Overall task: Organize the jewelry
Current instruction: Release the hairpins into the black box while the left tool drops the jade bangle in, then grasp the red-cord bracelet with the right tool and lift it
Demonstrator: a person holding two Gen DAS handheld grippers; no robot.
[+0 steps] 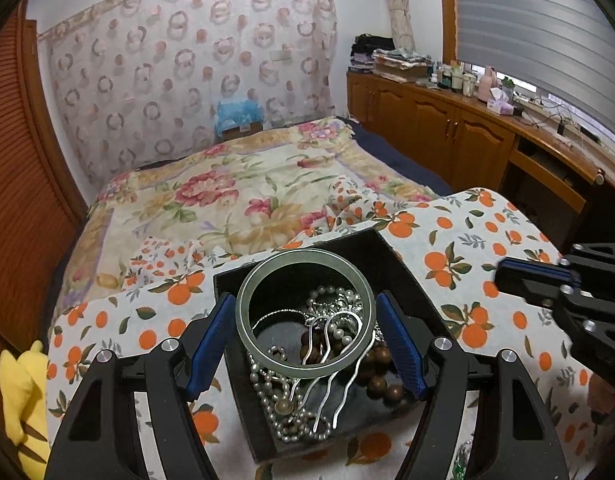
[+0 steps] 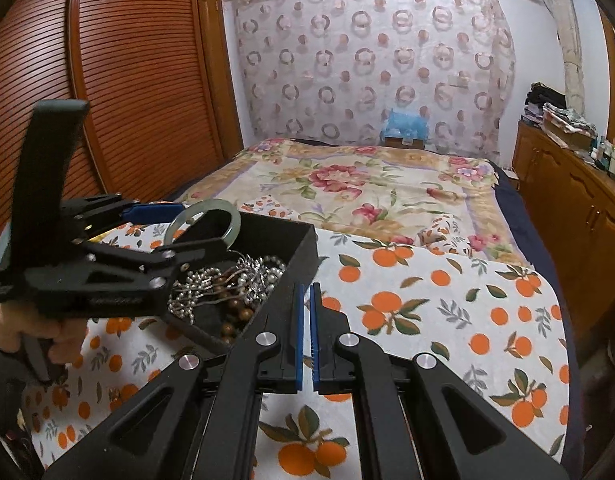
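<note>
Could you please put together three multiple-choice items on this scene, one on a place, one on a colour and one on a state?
1. Where are the pearl strands?
A. Inside the black box
B. On the flowered blanket
C. On the wooden cabinet

2. What colour are the fruits printed on the cloth under the box?
A. Purple
B. Orange
C. Blue

3. How does the right gripper stand?
A. Shut on a necklace
B. Wide open
C. Shut, with nothing between its fingers

Answers:
1. A: the pearls lie tangled with the brown wooden beads in the box.
2. B: orange fruits with green leaves cover the white cloth.
3. C: its blue pads meet with only cloth behind them, while the left gripper holds the pale green bangle over the box.
</note>
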